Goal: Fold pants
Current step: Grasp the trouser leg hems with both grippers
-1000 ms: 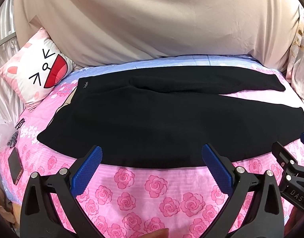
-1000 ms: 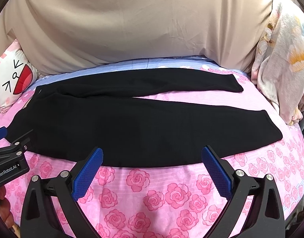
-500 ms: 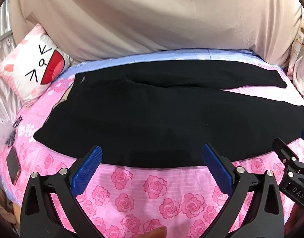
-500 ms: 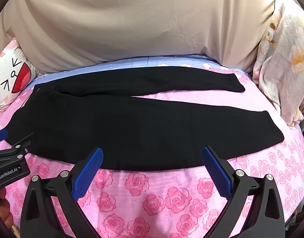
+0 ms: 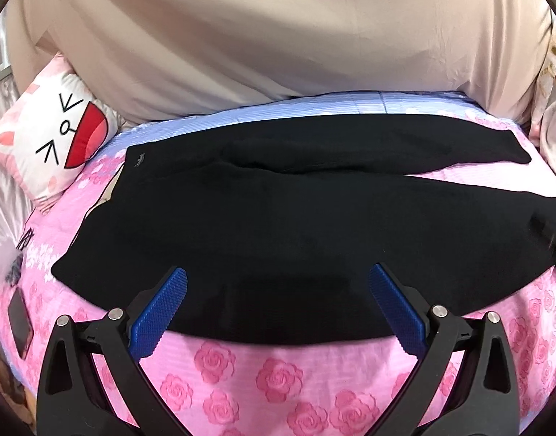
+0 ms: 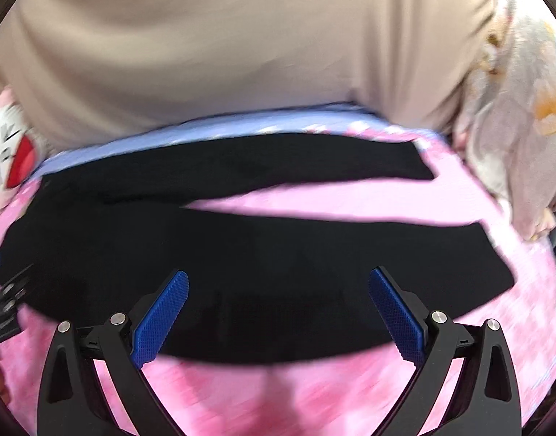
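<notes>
Black pants (image 5: 278, 225) lie spread flat on the pink rose-print bedspread (image 5: 278, 374), waistband to the left, two legs running right. My left gripper (image 5: 278, 283) is open over the near edge of the pants, nothing between its blue pads. In the right wrist view the pants (image 6: 263, 254) are blurred by motion; my right gripper (image 6: 278, 283) is open above the near leg's lower edge. The right gripper shows as a dark blur at the far right of the left wrist view, and the left gripper's black frame (image 6: 5, 305) sits at the far left of the right wrist view.
A cartoon-face pillow (image 5: 56, 138) leans at the back left. A beige sheet (image 5: 278, 36) covers the wall behind. A phone (image 5: 20, 319) lies at the bed's left edge. A floral blanket (image 6: 514, 127) is heaped at the right.
Both grippers have moved forward, so their pads now overlap the pants' near edge. The right wrist view has gone blurry from fast motion.
</notes>
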